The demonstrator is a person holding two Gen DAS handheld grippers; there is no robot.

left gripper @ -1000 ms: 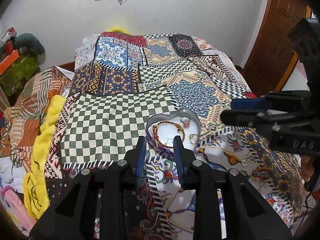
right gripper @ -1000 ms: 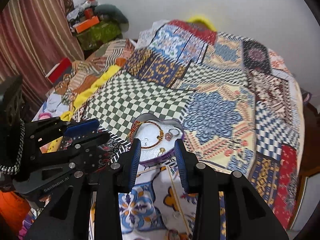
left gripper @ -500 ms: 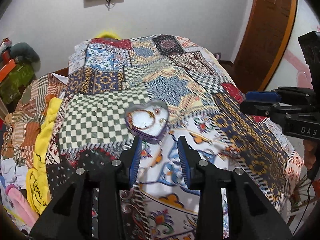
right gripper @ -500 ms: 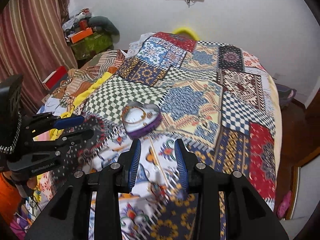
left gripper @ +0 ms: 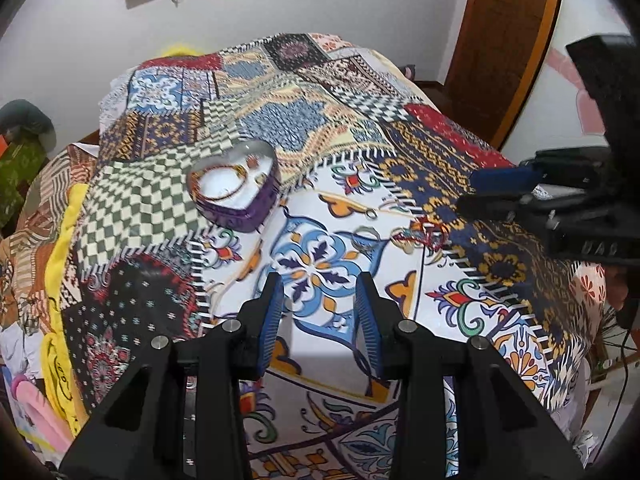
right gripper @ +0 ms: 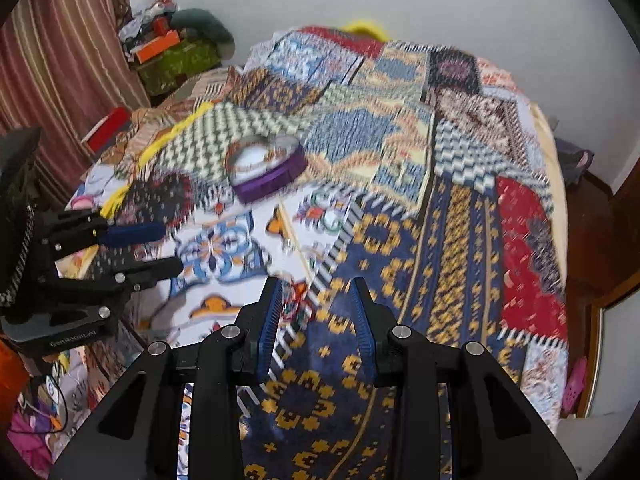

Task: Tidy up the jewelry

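**Pulling back: both grippers now short of the jewelry box**

Backing off from the heart-shaped box (left gripper: 236,188) is the main change: a second ago it sat right at the fingertips in both views, now it lies well ahead on the checkered patch of the bedspread (left gripper: 440,152). The left gripper (left gripper: 320,312) has its jaws a little wider than before, moderately apart, nothing between them, hanging over the white floral panel. The right gripper (right gripper: 316,316) keeps the same moderate gap, nothing held, now over the navy-and-gold panel with a small reddish tangle of jewelry (right gripper: 296,300) just by its left fingertip.

Box is open, purple wall, white inside, holding a beaded bracelet (left gripper: 224,184) and some small pieces too tiny to name. Loose on the bed between box and right gripper: a ring (left gripper: 366,236), a small loop (left gripper: 371,213) and a red-and-gold tangled piece (left gripper: 420,236), all apart from each other.

Room to move: bedspread around the loose pieces is flat and free. The bed's right edge drops away near a wooden door (left gripper: 508,40); its left side is crowded by a yellow cloth (left gripper: 56,240) and piled fabric.

Right wrist view is motion-blurred, so the box (right gripper: 264,168) contents are unreadable there. Each gripper body is cut off by the frame edge in the other's view.
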